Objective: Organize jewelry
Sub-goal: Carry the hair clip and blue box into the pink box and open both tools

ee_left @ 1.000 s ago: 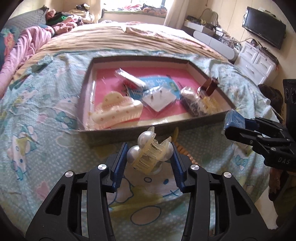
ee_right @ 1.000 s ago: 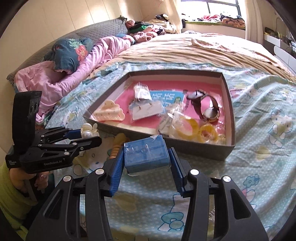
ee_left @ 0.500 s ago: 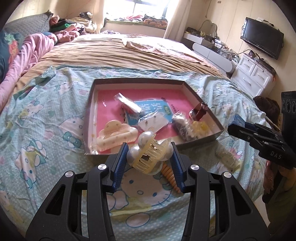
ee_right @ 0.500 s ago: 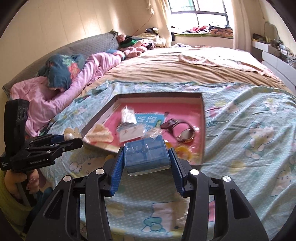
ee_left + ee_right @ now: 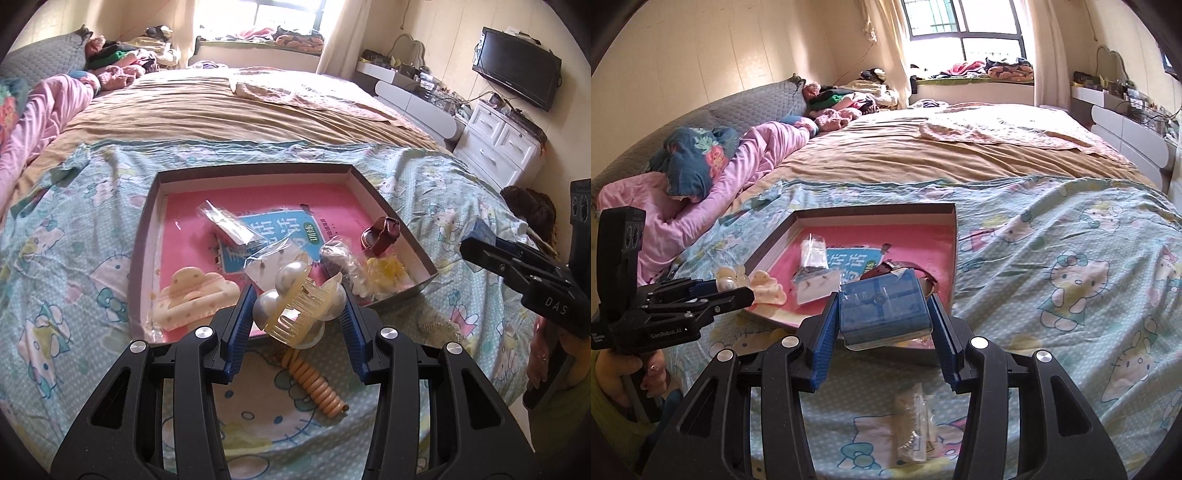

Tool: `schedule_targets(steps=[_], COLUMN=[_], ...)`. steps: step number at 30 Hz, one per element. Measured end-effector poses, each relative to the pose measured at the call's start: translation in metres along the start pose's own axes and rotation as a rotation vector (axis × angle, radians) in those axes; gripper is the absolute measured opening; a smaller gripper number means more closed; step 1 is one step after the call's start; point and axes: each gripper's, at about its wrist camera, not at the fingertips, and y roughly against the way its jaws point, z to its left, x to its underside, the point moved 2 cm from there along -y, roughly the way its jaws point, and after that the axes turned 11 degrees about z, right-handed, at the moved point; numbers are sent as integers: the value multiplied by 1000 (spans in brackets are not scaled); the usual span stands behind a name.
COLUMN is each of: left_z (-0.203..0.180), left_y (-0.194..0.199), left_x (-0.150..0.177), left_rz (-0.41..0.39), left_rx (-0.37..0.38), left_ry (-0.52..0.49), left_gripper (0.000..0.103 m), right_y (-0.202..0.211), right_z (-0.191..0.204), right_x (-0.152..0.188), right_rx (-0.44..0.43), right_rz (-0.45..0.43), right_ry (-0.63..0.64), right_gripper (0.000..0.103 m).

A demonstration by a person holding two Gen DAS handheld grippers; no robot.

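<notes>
My left gripper (image 5: 299,312) is shut on a pearl hair claw (image 5: 295,306), held above the bed just in front of the tray's near edge. My right gripper (image 5: 884,314) is shut on a small blue box (image 5: 882,308), raised over the near right corner of the tray. The shallow dark-walled tray (image 5: 142,236) with a pink floor lies on the patterned bedspread. It holds a cream cloud-shaped hair clip (image 5: 192,297), small plastic bags (image 5: 229,223), a dark red watch (image 5: 380,236) and yellow rings (image 5: 386,269).
A tan spiral hair tie (image 5: 314,380) lies on the bedspread under the left gripper. A clear bag of jewelry (image 5: 912,428) lies below the right gripper. Pink bedding (image 5: 713,192) and pillows sit at the left; a white dresser (image 5: 498,144) and TV (image 5: 517,68) stand at the right.
Both grippers have risen and pulled back from the tray with their loads still held. The tray looks smaller and farther off, and more of the room shows.
</notes>
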Motion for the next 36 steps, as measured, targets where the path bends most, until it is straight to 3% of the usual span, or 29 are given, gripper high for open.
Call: schedule_targets(steps=[10,21,25,27,31,36], left_z=[-1,13,18,18,19,19], left_y=[-28,-56,-56,-53,-48,-34], left_x=[-8,-6,-6,-6,-7,-7], left_rz=[38,86,81,73,64,42], left_rx=[-12,-36,-36,-42,-45,-47], left_ry=[-4,22,31,25,28,33], left_gripper=[37,37,51,51,58,64], right_y=[-11,-67,-74,-76,-70,-52], right_z=[-16,-20,-15,-13,-10,-7], right_x=[-7,-5,-8,-8,-10,-8], right_rx=[38,68,67,70,78,80], right_rz=[5,128,140,145,129,100], right_ry=[-15,4,5,9,11,18], right_gripper=[46,46,46,46,65,70])
